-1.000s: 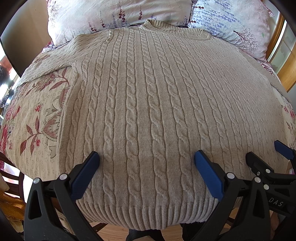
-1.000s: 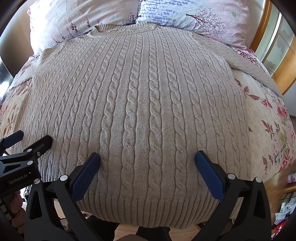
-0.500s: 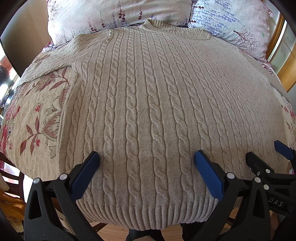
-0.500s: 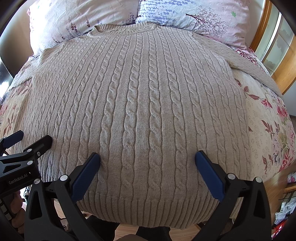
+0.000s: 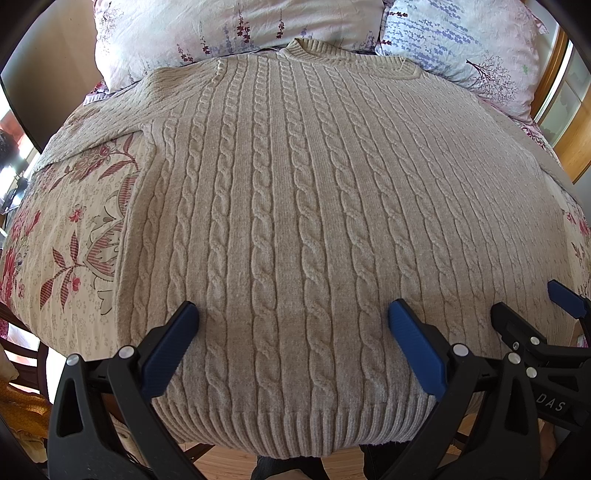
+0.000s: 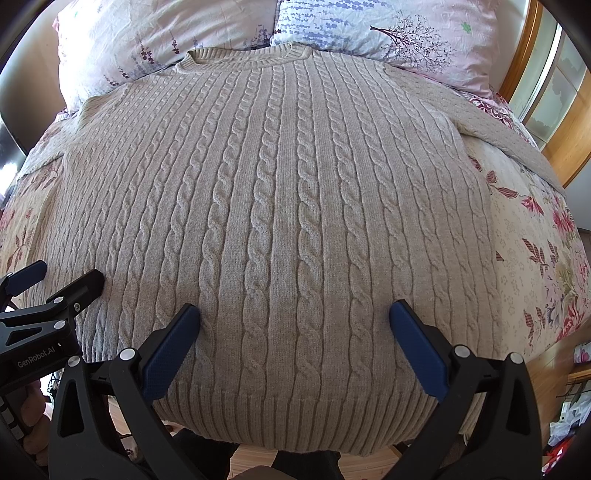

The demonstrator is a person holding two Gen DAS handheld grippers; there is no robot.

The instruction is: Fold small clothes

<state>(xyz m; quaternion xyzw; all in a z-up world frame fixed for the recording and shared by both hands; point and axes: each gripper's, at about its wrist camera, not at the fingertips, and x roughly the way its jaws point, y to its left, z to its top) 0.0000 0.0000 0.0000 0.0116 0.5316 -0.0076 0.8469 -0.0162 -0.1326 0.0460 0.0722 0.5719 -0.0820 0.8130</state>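
A beige cable-knit sweater (image 5: 295, 206) lies spread flat and face up on a bed (image 5: 74, 236), its ribbed hem (image 5: 295, 424) at the near edge and its collar (image 5: 314, 48) at the far end, touching two floral pillows (image 5: 221, 26). The bed is covered in a cream quilt with red flowers, bare on either side of the sweater. One sleeve (image 5: 110, 114) runs out to the left across the quilt; in the right wrist view the other sleeve (image 6: 498, 129) runs off to the right toward the wooden bed frame (image 6: 569, 140).

The left gripper (image 5: 293, 332) is above the hem on the sweater's left half, jaws wide apart, its blue pads (image 5: 170, 347) just over the knit with several cable rows between them and nothing in its grasp. Whether the pads touch the wool cannot be told. The right gripper (image 6: 295, 332) is beside it over the right half of the hem, equally wide and also holding nothing.

Each gripper shows at the edge of the other's view: the right gripper (image 5: 532, 314) enters at the lower right of the left wrist view, and the left gripper (image 6: 62, 280) at the lower left of the right wrist view. The two are near each other but apart.

Wood floor (image 6: 369, 465) shows below the hem.
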